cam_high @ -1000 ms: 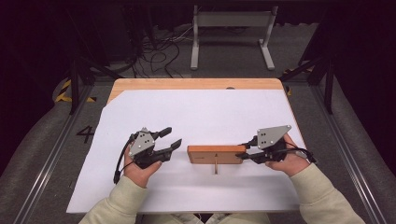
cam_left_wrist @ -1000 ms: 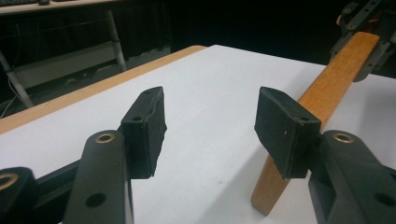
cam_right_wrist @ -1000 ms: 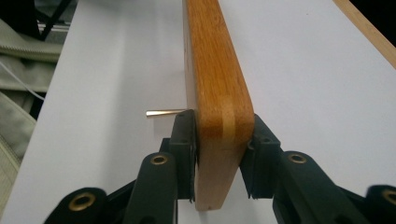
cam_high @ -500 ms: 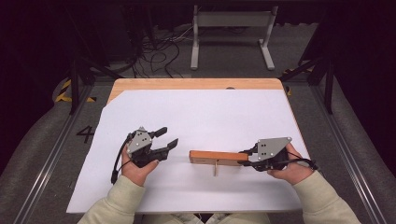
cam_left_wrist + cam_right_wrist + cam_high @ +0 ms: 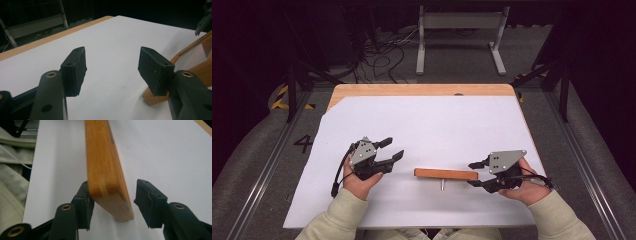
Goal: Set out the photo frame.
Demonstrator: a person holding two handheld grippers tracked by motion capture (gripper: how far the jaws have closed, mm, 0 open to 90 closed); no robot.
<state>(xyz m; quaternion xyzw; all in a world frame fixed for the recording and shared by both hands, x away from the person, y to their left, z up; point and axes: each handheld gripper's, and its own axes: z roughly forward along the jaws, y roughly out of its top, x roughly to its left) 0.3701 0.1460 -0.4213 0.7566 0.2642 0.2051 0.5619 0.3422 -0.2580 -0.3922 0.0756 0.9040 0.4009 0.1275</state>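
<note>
The wooden board [image 5: 446,173] stands on its long edge on the white sheet [image 5: 437,125] that covers the tabletop [image 5: 422,90], with a small metal peg [image 5: 442,184] poking out from it on the person's side. Its right end sits between the jaws of the right gripper [image 5: 475,173], which have just been opening. In the right gripper view the board [image 5: 106,170] leans close to one pad while a clear gap shows at the other, so the grip looks released, not clamped.

That is where I see the risk. A thin board balanced on edge has little to keep it up, and with the pads off it, it could tip flat onto the sheet. If the right hand [image 5: 522,187] pulls back at an angle, the near pad may drag the end along and topple it or swing it round.

The left gripper [image 5: 393,149] waits a little apart from the board's other end, its jaws wide apart and holding nothing; in the left gripper view the wood [image 5: 197,55] lies just past the right-hand pad [image 5: 155,71]. If it moved in carelessly it could knock that end rather than straddle it. The paper could also slide under a pushed board.
</note>
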